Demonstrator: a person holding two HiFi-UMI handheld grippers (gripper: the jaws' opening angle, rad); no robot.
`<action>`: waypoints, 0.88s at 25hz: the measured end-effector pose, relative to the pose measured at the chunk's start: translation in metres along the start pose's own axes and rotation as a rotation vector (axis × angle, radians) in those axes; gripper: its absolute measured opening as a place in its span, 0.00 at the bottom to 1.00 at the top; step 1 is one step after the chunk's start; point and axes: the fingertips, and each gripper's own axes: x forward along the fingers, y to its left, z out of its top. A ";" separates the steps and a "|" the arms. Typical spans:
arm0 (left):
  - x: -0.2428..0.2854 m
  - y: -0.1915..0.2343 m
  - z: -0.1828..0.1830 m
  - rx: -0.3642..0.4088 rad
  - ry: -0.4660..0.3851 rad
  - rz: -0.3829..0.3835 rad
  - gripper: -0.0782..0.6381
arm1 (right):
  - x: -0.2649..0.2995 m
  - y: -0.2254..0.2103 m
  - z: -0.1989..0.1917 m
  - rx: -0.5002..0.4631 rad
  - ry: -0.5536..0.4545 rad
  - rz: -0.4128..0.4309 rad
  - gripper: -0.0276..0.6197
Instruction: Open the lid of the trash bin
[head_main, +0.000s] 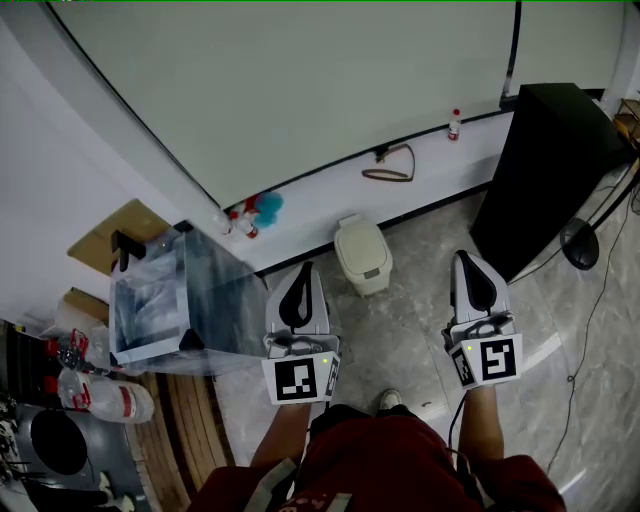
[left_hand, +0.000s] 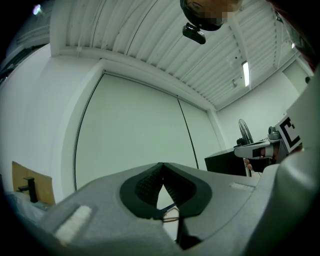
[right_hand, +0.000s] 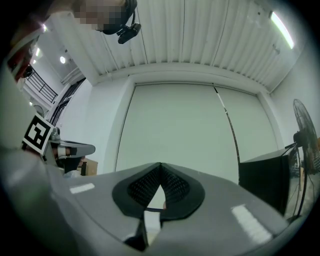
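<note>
Trash bin (head_main: 362, 257) on floor at its far edge, against the wall; lid down. Left gripper (head_main: 306, 271) and right gripper (head_main: 465, 260) both pressed together, empty, apart from bin.

My head camera looks steeply down on my left gripper (head_main: 306, 272) and right gripper (head_main: 464, 260); theirs both face the white wall (left_hand: 135, 130), seemingly level.

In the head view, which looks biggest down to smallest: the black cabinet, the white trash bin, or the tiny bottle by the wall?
1. black cabinet
2. trash bin
3. bottle
The bottle stands farther from the camera, so it may look extra small.
</note>
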 end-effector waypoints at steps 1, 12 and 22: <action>0.004 0.001 -0.002 0.001 0.001 0.001 0.12 | 0.005 -0.001 -0.002 0.002 0.004 0.003 0.04; 0.038 0.049 -0.034 -0.034 -0.012 -0.007 0.12 | 0.061 0.020 -0.022 -0.027 0.009 0.010 0.04; 0.101 0.122 -0.058 -0.068 -0.028 -0.072 0.12 | 0.142 0.050 -0.031 -0.064 0.014 -0.051 0.04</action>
